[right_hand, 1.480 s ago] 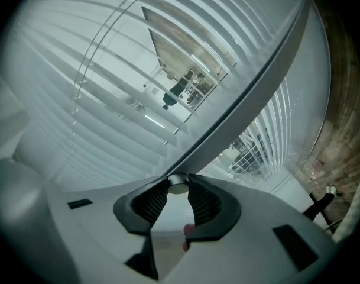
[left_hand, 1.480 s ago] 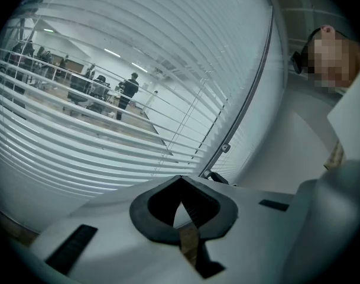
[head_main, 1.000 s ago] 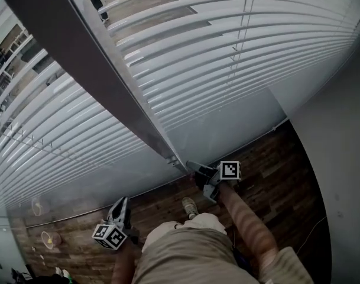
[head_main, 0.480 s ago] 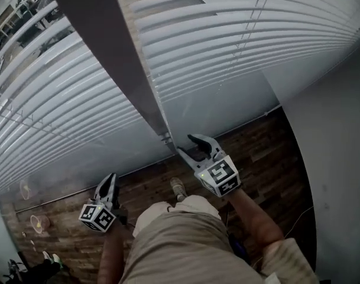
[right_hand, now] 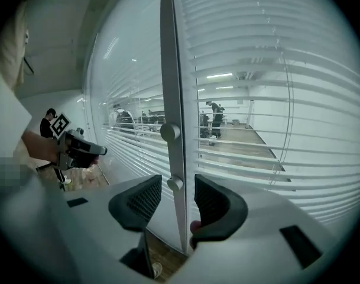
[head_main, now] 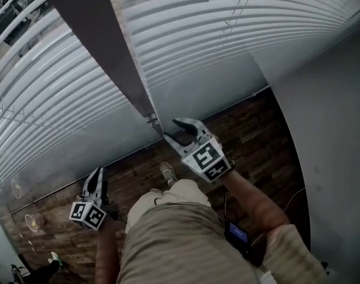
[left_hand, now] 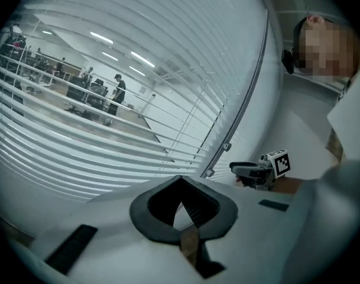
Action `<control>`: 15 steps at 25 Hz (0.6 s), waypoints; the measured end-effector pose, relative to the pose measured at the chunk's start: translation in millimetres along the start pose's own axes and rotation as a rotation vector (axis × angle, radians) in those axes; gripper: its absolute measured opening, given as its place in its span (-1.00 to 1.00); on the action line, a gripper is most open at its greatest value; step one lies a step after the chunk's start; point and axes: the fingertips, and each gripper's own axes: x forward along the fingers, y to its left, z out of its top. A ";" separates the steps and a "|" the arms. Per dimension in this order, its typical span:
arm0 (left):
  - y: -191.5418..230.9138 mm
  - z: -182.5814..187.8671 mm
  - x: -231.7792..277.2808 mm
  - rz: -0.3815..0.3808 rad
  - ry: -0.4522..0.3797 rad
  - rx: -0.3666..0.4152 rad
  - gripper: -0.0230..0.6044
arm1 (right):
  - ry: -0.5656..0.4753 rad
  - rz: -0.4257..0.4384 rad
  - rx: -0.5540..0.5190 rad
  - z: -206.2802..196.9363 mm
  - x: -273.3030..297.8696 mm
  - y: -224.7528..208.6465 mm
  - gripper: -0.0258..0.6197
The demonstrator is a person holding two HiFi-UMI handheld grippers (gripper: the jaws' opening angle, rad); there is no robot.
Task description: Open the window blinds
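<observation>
1. Left of the window post (head_main: 103, 34), the blinds (head_main: 49, 99) hang down with their slats tilted partly apart. The left gripper view shows an office through the gaps.
2. Well left of the post and low over the wooden floor (head_main: 256, 135), the left claw (head_main: 97, 175) is clenched. Its own view shows the tips meeting with nothing between them (left_hand: 180, 182).
3. The grey post runs from the top of the head view down to the floor and splits the window in two.
4. At the foot of the post, the right claw (head_main: 171, 129) is released. Its jaws have just been closing. In its own view (right_hand: 177, 182), the post and two round knobs (right_hand: 169, 132) on it stand between the jaws, and the pads are not pressing on them.
5. Right of the post the blinds carry on, also down, as far as a plain wall (head_main: 327, 111).
</observation>
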 end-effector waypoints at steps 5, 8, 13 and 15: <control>2.4 -5.8 -10.0 0.013 -0.008 -0.003 -0.89 | -0.006 0.021 -0.029 2.3 4.1 9.7 -0.36; -3.0 -10.8 -14.2 0.009 -0.005 0.002 -0.89 | -0.021 0.019 -0.039 6.4 1.1 15.9 -0.38; 6.4 -30.9 -34.3 0.016 -0.023 -0.028 -0.88 | -0.035 0.024 -0.047 0.7 2.3 44.3 -0.38; 8.4 -34.0 -40.1 0.018 -0.032 -0.031 -0.89 | -0.037 0.030 -0.054 0.6 2.8 53.0 -0.39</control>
